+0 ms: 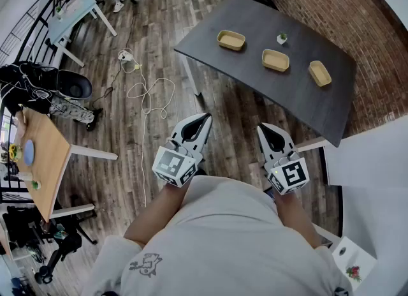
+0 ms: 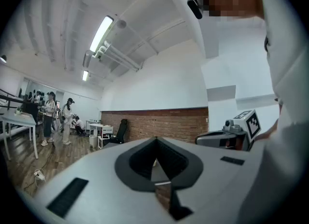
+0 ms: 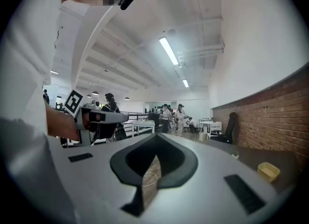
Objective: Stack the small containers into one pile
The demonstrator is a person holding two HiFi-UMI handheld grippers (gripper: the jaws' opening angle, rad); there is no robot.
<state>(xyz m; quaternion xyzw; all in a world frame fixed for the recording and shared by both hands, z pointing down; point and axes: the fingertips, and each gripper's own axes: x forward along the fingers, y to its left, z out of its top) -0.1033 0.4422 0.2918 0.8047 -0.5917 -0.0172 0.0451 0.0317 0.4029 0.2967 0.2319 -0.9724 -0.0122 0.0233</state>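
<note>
Table [image 1: 252, 74], dark-topped, is set ahead of both grippers and well apart from them, so a forward reach is called for. Left gripper [image 1: 204, 120] and right gripper [image 1: 263, 129] are held level by the body, jaws pressed together, nothing gripped. Three small containers are laid in a slanting row, apart, unstacked and empty: left container [image 1: 230, 39], middle container [image 1: 275, 60], right container [image 1: 319, 73]. The right gripper is judged nearer the last two. A tiny green-topped item [image 1: 282, 37] is placed behind the middle one.

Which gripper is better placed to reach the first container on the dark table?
Right, probably: the right gripper is nearer the table, which lies toward its side, and its view shows a container.
</note>
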